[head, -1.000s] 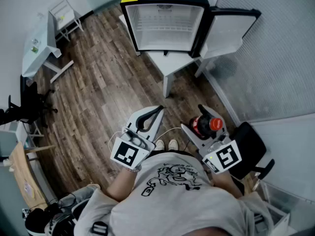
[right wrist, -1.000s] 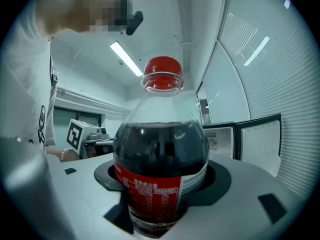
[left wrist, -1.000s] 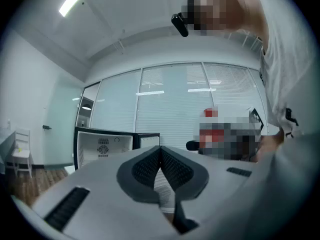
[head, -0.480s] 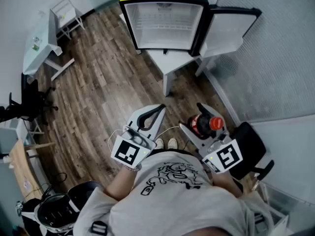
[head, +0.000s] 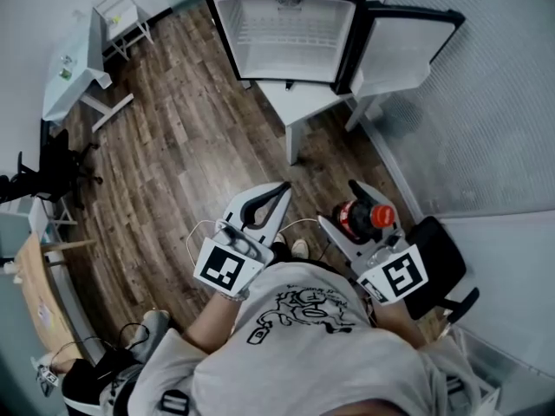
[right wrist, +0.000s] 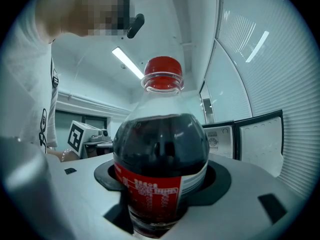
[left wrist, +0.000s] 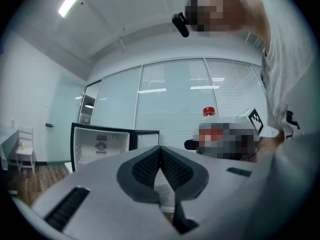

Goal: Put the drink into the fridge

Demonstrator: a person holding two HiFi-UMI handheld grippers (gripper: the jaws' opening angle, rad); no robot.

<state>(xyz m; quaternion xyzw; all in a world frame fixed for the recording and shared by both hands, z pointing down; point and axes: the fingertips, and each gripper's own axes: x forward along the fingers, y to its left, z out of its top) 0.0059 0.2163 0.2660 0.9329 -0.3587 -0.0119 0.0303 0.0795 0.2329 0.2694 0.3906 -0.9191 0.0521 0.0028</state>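
Observation:
A dark cola bottle [right wrist: 161, 169] with a red cap and red label stands upright between the jaws of my right gripper [head: 357, 215], which is shut on it; in the head view the bottle [head: 357, 217] sits low right, in front of my body. My left gripper [head: 279, 193] is beside it to the left, shut with its pads together and nothing in it [left wrist: 161, 156]. The small black fridge [head: 286, 37] stands ahead at the top of the head view on a low white table [head: 299, 111]. Its door [head: 401, 55] is swung open to the right and its white inside looks bare.
Wood floor lies between me and the fridge. A white desk [head: 74, 81] and white chair [head: 121, 11] stand at the far left, a black office chair [head: 52, 176] at the left edge. A black seat [head: 442, 263] is right beside my right gripper. A glass wall with blinds runs along the right.
The view has crept slightly closer to the fridge. Both grippers keep their hold and place in front of me.

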